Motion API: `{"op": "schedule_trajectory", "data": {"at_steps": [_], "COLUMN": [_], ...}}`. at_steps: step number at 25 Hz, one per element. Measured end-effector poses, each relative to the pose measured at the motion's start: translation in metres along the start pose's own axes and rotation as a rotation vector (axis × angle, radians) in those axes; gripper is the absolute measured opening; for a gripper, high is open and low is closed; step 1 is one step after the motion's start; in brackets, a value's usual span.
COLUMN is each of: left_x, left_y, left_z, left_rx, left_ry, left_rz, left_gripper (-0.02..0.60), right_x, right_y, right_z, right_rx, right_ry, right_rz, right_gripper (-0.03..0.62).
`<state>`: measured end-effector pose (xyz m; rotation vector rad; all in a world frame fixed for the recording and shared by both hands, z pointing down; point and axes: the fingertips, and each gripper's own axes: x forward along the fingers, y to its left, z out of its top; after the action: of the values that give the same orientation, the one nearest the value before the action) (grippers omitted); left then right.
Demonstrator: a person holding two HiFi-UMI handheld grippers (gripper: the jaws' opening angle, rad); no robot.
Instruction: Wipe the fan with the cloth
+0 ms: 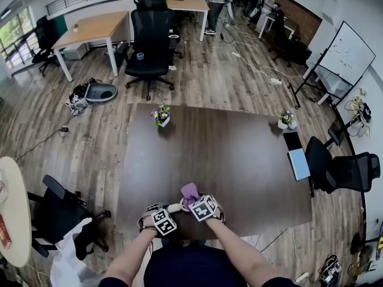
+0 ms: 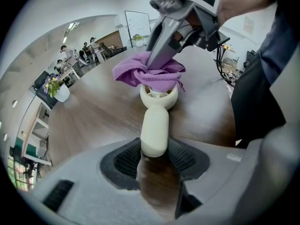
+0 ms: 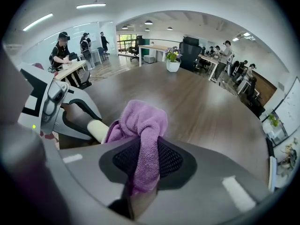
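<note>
While steadying the fan (image 2: 154,125) over the dark table (image 1: 239,160), clamps the left gripper (image 2: 154,156) tight on the butt of the pale handle. Grips far from the round head, probably to leave that end free for wiping. Sits near the table's front edge, close in front of the person, head pointing away; cannot tell whether resting on the wood or just off it.

Over to the right gripper (image 3: 143,161): clenched on a fold of the purple cloth (image 3: 140,125), bunched end sticking out past the jaws as a soft pad. Lands that bunch on the fan head, draped over the far rim. Looks like mid-wipe. Probably calls for dragging across the grille next. Could skid the light fan if loosened.
</note>
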<state>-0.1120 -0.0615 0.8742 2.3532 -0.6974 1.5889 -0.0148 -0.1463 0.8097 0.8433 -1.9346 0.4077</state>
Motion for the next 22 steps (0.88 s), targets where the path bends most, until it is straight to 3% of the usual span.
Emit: {"op": "schedule_trajectory", "data": {"at_steps": [6, 22], "left_x": [0.0, 0.001], "left_y": [0.001, 0.002], "left_z": [0.0, -0.002], "left_rx": [0.002, -0.001], "left_ry": [0.003, 0.02], "left_rz": [0.004, 0.006], "left_gripper": [0.183, 0.183], "right_x": [0.008, 0.009], "right_y": [0.013, 0.097], "right_z": [0.019, 0.039], "right_rx": [-0.103, -0.336], "right_ry": [0.0, -0.065], "right_rz": [0.004, 0.168], "right_gripper": [0.1, 0.101]}}
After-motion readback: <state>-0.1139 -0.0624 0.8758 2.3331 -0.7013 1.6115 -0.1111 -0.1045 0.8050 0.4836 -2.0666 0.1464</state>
